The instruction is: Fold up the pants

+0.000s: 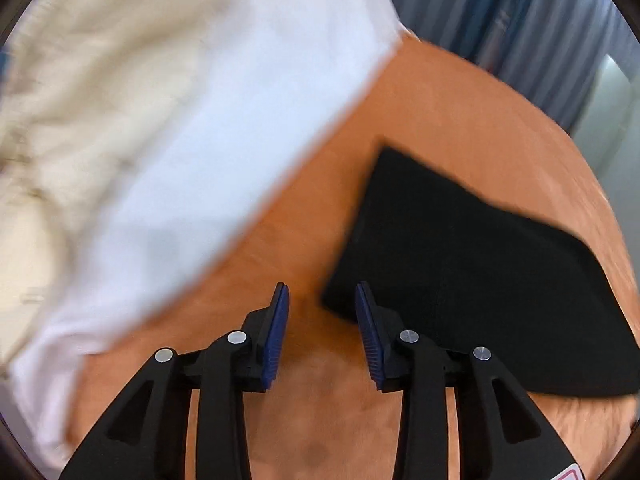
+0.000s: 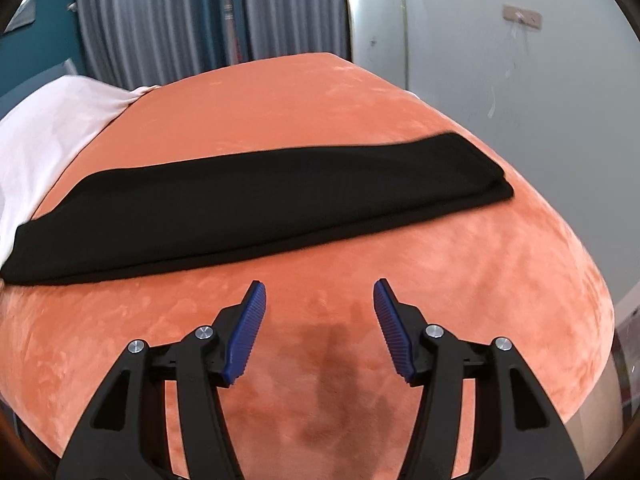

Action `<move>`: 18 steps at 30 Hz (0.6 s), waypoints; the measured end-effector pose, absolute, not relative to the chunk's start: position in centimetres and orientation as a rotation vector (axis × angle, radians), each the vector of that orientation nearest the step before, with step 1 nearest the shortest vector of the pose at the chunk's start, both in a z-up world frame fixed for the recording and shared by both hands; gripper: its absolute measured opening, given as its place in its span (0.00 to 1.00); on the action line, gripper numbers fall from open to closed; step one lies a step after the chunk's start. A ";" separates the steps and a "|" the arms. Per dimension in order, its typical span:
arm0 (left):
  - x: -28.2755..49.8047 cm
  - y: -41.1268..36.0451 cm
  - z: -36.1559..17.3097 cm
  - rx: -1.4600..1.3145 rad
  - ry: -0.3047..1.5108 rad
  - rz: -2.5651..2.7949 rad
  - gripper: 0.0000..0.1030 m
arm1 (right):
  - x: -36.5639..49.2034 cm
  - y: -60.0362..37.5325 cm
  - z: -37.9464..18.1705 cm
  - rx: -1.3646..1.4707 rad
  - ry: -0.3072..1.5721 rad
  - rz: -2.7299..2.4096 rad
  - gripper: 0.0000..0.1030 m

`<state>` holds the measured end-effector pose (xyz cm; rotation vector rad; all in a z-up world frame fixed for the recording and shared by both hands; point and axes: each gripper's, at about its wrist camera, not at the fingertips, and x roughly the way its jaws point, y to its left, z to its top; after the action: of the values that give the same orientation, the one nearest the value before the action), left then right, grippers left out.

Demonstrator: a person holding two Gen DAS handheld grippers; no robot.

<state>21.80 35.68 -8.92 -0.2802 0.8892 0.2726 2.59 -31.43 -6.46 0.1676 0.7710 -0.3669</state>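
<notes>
Black pants [image 2: 256, 200] lie folded into a long flat strip across an orange velvet-covered surface [image 2: 440, 280]. In the left wrist view one end of the pants [image 1: 460, 260] lies just ahead and right of my left gripper [image 1: 322, 292], which is open and empty, its right finger over the pants' near corner. My right gripper [image 2: 318, 286] is open and empty, hovering above bare orange cover a little in front of the pants' long near edge. The left wrist view is motion-blurred.
A white sheet [image 1: 224, 128] and cream bedding [image 1: 80, 80] lie left of the orange surface; the sheet also shows in the right wrist view [image 2: 52, 128]. Grey-blue curtains [image 2: 200, 12] hang behind. A white wall [image 2: 520, 80] stands to the right.
</notes>
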 end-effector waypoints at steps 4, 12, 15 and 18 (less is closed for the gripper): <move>23.3 33.2 -4.0 -0.267 0.808 0.166 0.30 | 3.5 -29.9 -6.2 0.176 0.756 -0.325 0.54; 38.5 27.2 -12.6 -0.184 1.119 0.148 0.34 | 5.1 -26.5 -6.7 0.135 0.770 -0.256 0.55; 39.0 28.2 -12.9 -0.228 1.052 0.148 0.34 | 4.2 -27.4 -6.8 0.104 0.782 -0.296 0.62; 37.2 28.2 -10.0 -0.228 0.959 0.176 0.29 | 3.9 -29.3 -6.7 0.098 0.785 -0.317 0.62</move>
<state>37.25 28.20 -9.97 -0.2285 0.9585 0.1756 3.87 -29.32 -6.68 0.0983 0.7848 -0.3173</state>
